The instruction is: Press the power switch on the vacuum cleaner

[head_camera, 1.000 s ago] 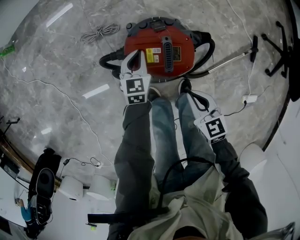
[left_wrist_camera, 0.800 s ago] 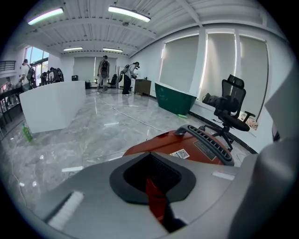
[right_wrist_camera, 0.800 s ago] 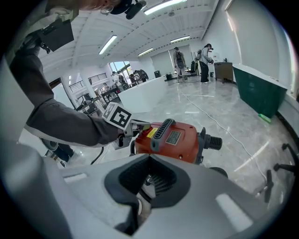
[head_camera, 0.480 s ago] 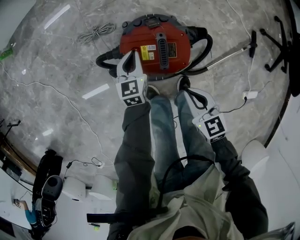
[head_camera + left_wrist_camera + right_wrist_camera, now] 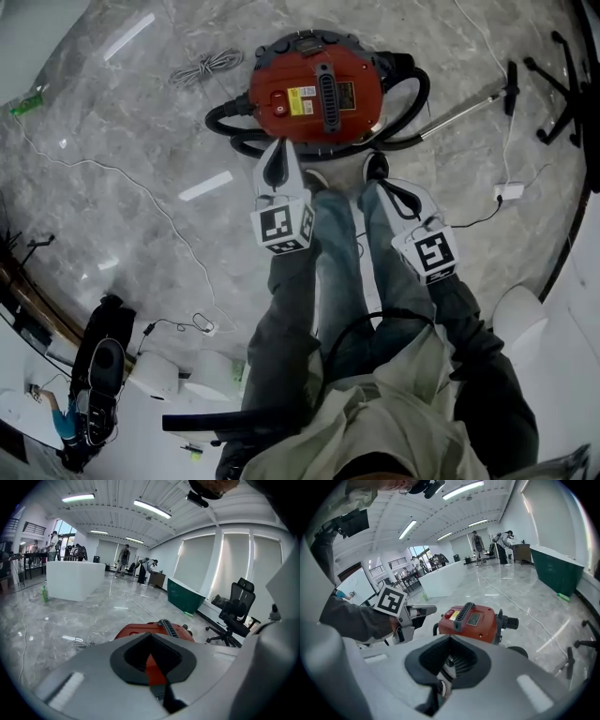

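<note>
The red canister vacuum cleaner (image 5: 314,94) stands on the marble floor just ahead of the person's shoes. It has a black handle along its top, and a small red switch (image 5: 449,614) sits at its left end. My left gripper (image 5: 278,146) is shut and empty, with its tips just short of the vacuum's near left edge and not touching it. In the left gripper view, the vacuum's red top (image 5: 130,631) shows beyond the closed jaws. My right gripper (image 5: 382,187) is also shut and empty, held lower over the right shoe. The left gripper (image 5: 423,610) shows in the right gripper view.
A black hose (image 5: 230,122) loops round the vacuum and a metal wand (image 5: 464,108) runs off to the right. A coiled cable (image 5: 202,67), a thin white cord, a white adapter (image 5: 507,192) and an office chair base (image 5: 562,84) lie around. Bags sit at lower left.
My left gripper has drawn back from above the vacuum's left top toward the person and now sits just off the near edge. The right gripper has hardly moved.
</note>
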